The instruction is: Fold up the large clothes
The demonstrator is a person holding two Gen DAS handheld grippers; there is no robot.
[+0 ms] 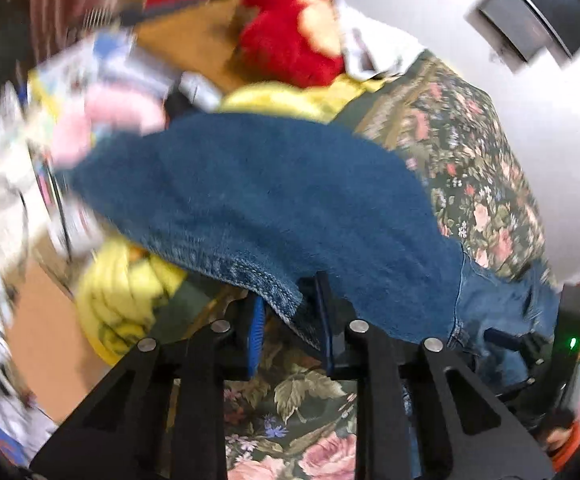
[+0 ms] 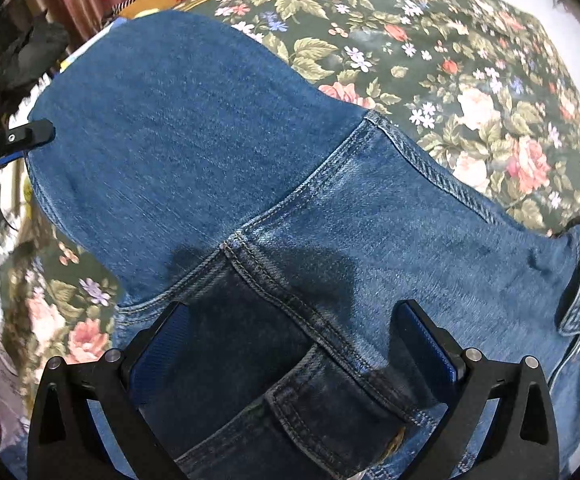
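A pair of blue jeans (image 2: 249,160) lies on a floral bedspread (image 2: 470,80). In the left wrist view my left gripper (image 1: 290,312) is shut on the hem of a jeans leg (image 1: 249,200) and holds it lifted above the spread. That gripper also shows at the left edge of the right wrist view (image 2: 29,136). My right gripper (image 2: 290,344) is open, its blue pads (image 2: 426,340) standing wide on either side of the seat seam, just above the denim. The right gripper also shows in the left wrist view (image 1: 530,344) by the waistband.
A red plush toy (image 1: 285,32), yellow cloth (image 1: 121,304), pink cloth (image 1: 117,116) and clutter lie beyond the left side of the bed. A white wall (image 1: 530,120) is on the right. The spread (image 1: 470,152) extends beyond the jeans.
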